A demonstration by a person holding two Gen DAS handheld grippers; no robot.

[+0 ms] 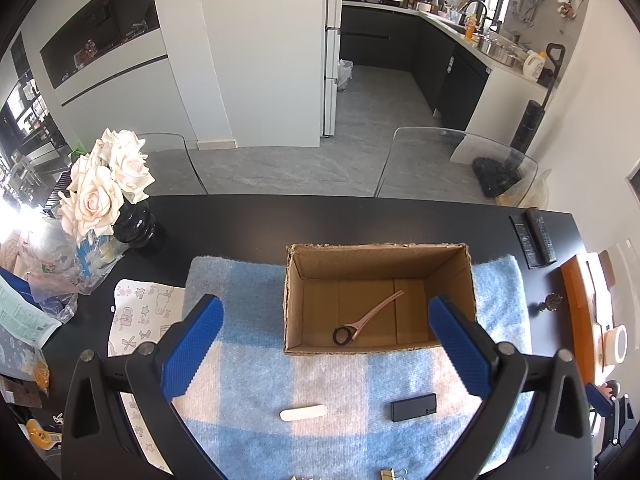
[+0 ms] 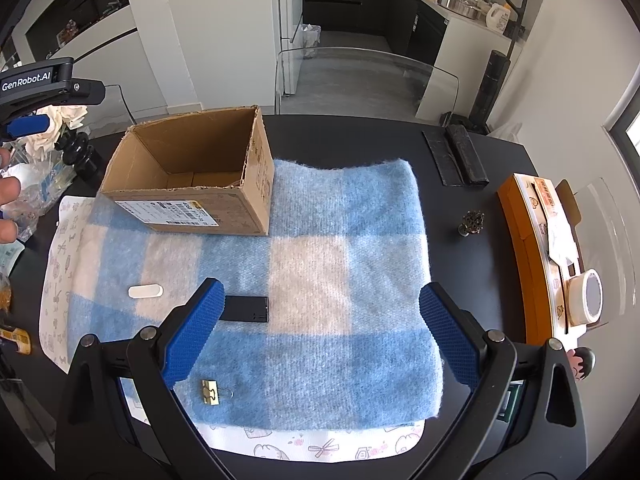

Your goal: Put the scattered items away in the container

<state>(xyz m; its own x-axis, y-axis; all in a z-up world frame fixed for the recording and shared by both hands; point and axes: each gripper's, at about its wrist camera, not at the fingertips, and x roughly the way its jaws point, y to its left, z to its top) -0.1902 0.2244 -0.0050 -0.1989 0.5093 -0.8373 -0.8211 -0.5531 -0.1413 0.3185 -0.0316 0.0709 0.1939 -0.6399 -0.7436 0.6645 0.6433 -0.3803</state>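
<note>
An open cardboard box (image 1: 378,254) (image 2: 192,196) stands on a blue and white checked cloth (image 1: 332,384) (image 2: 340,280). Inside it lie a pink hair clip (image 1: 376,308) and a black ring (image 1: 343,335). On the cloth in front lie a white oblong piece (image 1: 303,413) (image 2: 145,291), a small black rectangular block (image 1: 413,407) (image 2: 248,308) and a gold binder clip (image 2: 212,392) (image 1: 390,474). My left gripper (image 1: 326,344) is open and empty, hovering before the box. My right gripper (image 2: 320,332) is open and empty above the cloth, the black block by its left finger.
A black vase of pale roses (image 1: 116,184) and plastic bags stand at the left of the black table (image 1: 240,216). Black bars (image 2: 456,156), a small metal ornament (image 2: 472,222), an orange box (image 2: 536,240) and a tape roll (image 2: 586,294) lie at the right. Clear chairs stand behind.
</note>
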